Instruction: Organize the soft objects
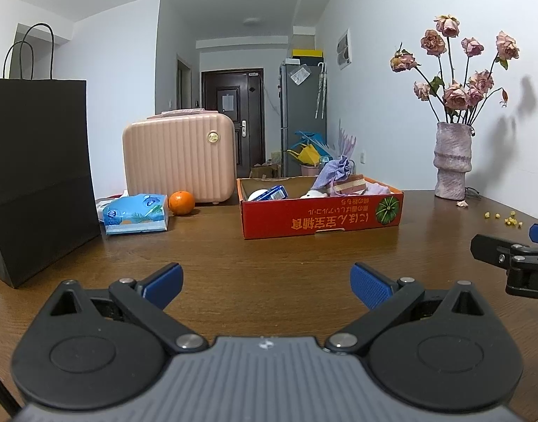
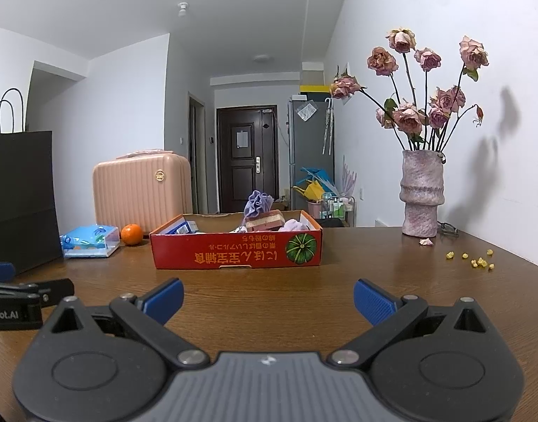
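A shallow red cardboard box (image 1: pixel 318 219) (image 2: pixel 234 249) stands mid-table. Inside it are a purple drawstring pouch (image 1: pixel 334 172) (image 2: pixel 256 204), a pink layered sponge (image 1: pixel 350 183) (image 2: pixel 265 223), a lilac cloth (image 1: pixel 378 188) (image 2: pixel 293 225), a white soft item (image 1: pixel 313 194) and a blue-and-white packet (image 1: pixel 270 194) (image 2: pixel 183 228). A blue tissue pack (image 1: pixel 135 212) (image 2: pixel 89 241) lies left of the box. My left gripper (image 1: pixel 267 286) hovers open and empty over the near table. My right gripper (image 2: pixel 269 300) is open and empty too, to the right of the left one.
An orange (image 1: pixel 181 202) (image 2: pixel 132 234) and a pink hard case (image 1: pixel 179 161) (image 2: pixel 142 186) sit behind the tissues. A black paper bag (image 1: pixel 37 176) (image 2: pixel 19 197) stands at far left. A vase of dried roses (image 1: pixel 452 160) (image 2: pixel 422 193) and yellow crumbs (image 2: pixel 473 260) are at right.
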